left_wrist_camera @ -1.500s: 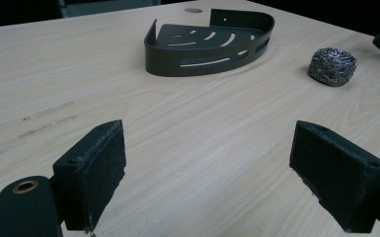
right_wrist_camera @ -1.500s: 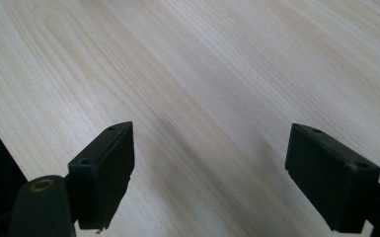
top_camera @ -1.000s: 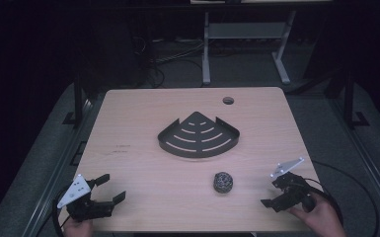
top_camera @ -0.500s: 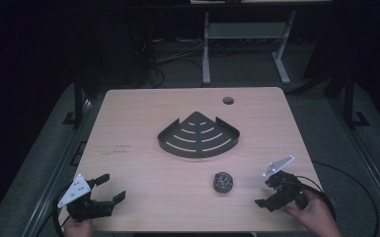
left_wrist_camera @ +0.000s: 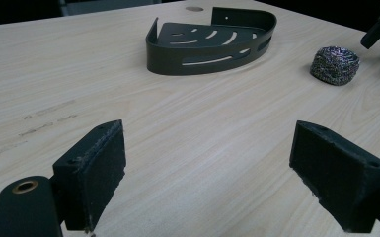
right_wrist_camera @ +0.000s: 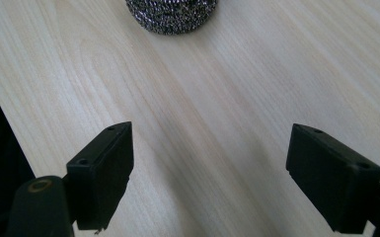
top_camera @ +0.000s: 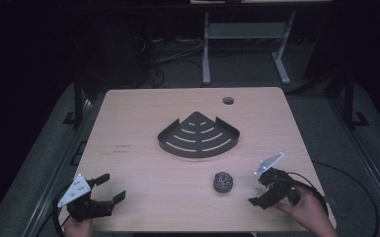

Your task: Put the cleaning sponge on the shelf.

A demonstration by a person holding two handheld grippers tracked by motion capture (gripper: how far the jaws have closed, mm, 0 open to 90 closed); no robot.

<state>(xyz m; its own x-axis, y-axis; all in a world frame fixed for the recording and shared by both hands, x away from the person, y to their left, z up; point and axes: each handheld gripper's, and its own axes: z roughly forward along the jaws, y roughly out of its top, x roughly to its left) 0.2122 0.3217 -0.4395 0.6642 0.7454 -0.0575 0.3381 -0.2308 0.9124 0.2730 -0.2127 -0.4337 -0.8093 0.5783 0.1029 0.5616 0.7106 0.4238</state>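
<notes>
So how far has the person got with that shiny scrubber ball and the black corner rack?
Nothing looks done yet: the scrubber ball lies loose on the table, apart from the empty corner rack. In hand: the right tool, jaws wide with nothing between them, points at the ball from close by. The left tool rests open at the near edge. Gripping the ball, and probably moving it to the rack, remain.

Left tool (top_camera: 109, 186): sitting low at the near left, jaws standing wide apart, gripping nothing.
Right tool (top_camera: 257, 190): angling leftward, jaws spreading wide, nothing between them.
</notes>
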